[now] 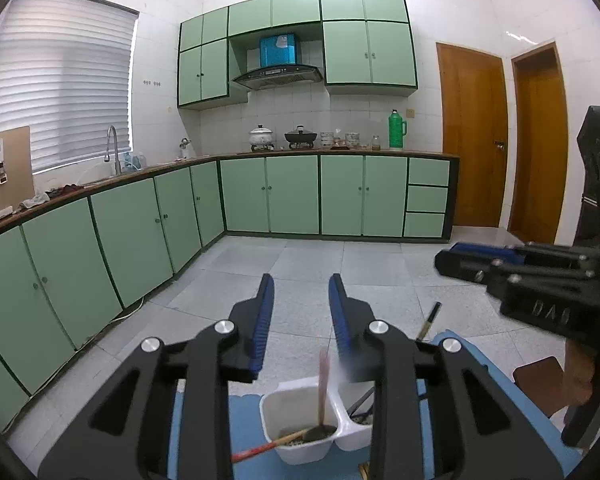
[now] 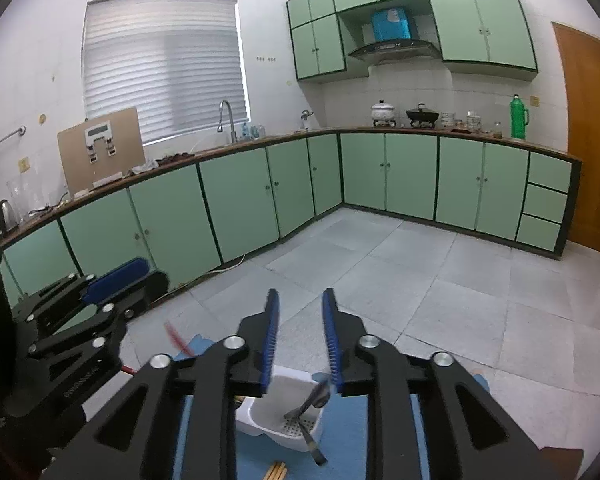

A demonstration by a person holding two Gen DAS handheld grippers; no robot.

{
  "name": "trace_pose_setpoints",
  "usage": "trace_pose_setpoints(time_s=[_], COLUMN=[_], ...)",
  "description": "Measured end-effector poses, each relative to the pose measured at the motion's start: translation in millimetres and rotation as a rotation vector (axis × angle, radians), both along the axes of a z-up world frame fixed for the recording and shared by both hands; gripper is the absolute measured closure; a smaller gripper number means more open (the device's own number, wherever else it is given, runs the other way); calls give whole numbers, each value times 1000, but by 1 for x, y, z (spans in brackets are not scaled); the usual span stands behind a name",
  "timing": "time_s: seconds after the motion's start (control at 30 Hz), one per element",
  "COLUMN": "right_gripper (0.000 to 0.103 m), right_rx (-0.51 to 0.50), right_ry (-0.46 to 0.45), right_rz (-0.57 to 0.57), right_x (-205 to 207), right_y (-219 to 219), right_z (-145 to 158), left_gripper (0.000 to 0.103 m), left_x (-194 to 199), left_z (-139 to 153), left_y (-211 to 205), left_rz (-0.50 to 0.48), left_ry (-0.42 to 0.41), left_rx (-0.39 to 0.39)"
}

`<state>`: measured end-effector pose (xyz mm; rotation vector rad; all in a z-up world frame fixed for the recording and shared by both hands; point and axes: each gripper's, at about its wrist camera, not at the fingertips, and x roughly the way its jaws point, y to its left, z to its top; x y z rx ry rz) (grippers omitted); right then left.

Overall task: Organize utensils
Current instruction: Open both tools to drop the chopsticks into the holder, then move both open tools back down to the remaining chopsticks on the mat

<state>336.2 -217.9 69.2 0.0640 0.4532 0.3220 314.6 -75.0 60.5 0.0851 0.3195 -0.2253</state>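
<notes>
The white plastic 2-compartment utensil holder (image 1: 300, 428) sat on a blue mat (image 1: 244, 424) on the worktop, just below both grippers. In the left wrist view, its left compartment held a red-tipped wooden chopstick (image 1: 268, 446) lying aslant and a blurred brownish utensil (image 1: 323, 392) standing upright, seemingly dropping in. In the right wrist view, a metal spoon (image 2: 310, 404) leaned in the perforated compartment, also blurred. More wooden chopsticks (image 2: 276, 472) lay on the mat beside the holder.

The left gripper (image 1: 301, 292) had its jaws parted narrowly with nothing pressed between the blue pads. The right gripper (image 2: 300, 304) stood likewise, narrowly parted and empty.

I judged this the release step: 2 utensils were going into their compartments. Next, either gripper would need to reach the loose chopsticks on the mat and close on them.
</notes>
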Motion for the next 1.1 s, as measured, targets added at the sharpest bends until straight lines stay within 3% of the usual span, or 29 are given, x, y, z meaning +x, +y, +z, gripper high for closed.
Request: trace_pose_setpoints(time_s=[0.3, 0.43, 0.53, 0.6, 0.93, 1.1], right_gripper=[35, 17, 10, 8, 7, 7], right_rx=[6, -27, -48, -49, -3, -21], right_ry=[-64, -83, -67, -44, 161, 210], right_rz=[-59, -100, -120, -133, -188, -196], right_x=[-62, -105, -133, -147, -196, -207], right_y=[-28, -32, -33, -34, -37, -29], right_z=[3, -16, -38, -54, -148, -173], left_gripper=[50, 42, 38, 33, 32, 31], left_x=[-68, -108, -136, -152, -197, -206], left_z=[1, -19, -44, -61, -148, -174], left_y=[13, 25, 32, 36, 54, 53], left_rz=[16, 39, 54, 61, 90, 101], left_ry=[-18, 7, 42, 73, 259, 300], left_rx=[-13, -40, -41, -37, -9, 31])
